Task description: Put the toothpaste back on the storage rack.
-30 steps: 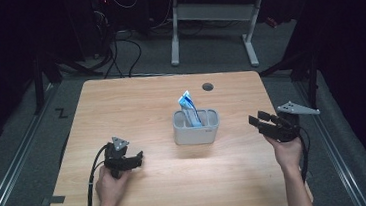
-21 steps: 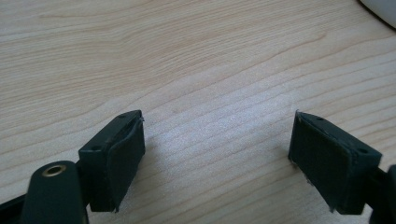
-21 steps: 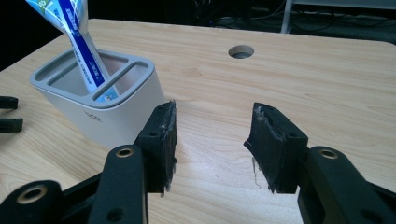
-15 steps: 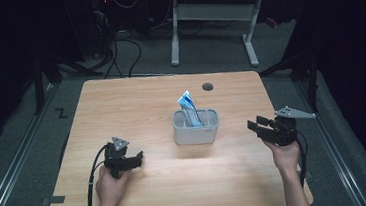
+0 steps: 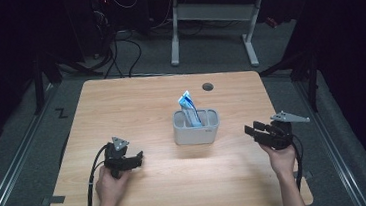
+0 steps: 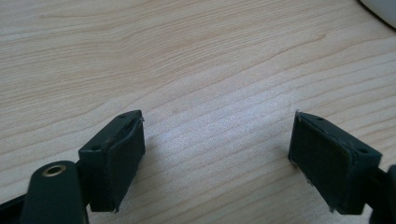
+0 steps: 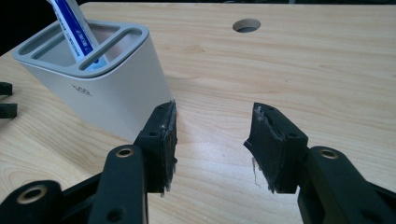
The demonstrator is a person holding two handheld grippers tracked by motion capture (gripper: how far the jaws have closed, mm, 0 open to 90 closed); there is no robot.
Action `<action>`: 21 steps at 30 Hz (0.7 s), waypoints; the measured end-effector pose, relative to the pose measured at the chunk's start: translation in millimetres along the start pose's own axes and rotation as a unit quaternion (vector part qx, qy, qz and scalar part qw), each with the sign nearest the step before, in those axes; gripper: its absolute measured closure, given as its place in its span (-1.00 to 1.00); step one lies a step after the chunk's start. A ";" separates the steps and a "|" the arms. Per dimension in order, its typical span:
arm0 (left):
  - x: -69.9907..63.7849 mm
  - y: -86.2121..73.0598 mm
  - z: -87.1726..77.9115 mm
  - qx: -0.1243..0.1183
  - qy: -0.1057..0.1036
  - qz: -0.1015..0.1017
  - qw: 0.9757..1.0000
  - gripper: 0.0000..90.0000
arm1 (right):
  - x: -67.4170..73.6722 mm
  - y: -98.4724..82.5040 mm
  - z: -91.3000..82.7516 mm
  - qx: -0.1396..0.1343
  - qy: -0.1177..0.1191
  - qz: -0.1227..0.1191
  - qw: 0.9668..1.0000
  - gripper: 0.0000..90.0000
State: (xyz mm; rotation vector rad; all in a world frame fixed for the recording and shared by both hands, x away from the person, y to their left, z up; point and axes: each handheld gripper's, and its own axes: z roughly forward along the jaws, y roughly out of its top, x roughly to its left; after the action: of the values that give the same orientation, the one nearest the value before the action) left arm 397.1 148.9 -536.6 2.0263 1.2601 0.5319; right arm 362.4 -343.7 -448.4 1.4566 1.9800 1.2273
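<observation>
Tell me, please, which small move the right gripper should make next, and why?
Probably move the right gripper toward the tube in the holder. Its jaws stand open with nothing between them, and in the right gripper view the holder sits just ahead and to one side, still apart from them.

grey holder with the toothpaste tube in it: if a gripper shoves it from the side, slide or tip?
The holder probably slides first: its base sits flat on the smooth table. A push near the rim might tip it, since it looks like light, hollow plastic. The toothpaste tube leans loose in one slot and would likely shift.
</observation>
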 end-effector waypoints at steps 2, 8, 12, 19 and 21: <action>0.0 0.0 0.0 0.000 0.000 0.000 1.000 -0.58 | -0.4 -2.1 2.3 0.001 0.003 0.006 1.000 0.14; 0.0 0.0 0.0 0.000 0.000 0.000 1.000 -0.58 | 0.2 -6.3 9.6 0.010 0.004 0.007 1.000 0.14; 0.0 0.0 0.0 0.000 0.000 0.000 1.000 -0.58 | 1.4 -8.3 12.1 0.014 0.005 0.009 1.000 0.14; 0.0 0.0 0.0 0.000 0.000 0.000 1.000 -0.58 | 2.1 -12.6 15.9 0.021 0.003 0.006 1.000 0.14; 0.0 0.0 0.0 0.000 0.000 0.000 1.000 -0.58 | 2.8 -14.6 17.4 0.025 0.003 0.007 1.000 0.14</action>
State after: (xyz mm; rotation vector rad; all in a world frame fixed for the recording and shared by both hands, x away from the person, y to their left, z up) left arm 397.1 148.8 -536.6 2.0263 1.2601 0.5320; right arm 365.8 -335.0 -469.3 1.4948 2.0208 1.1979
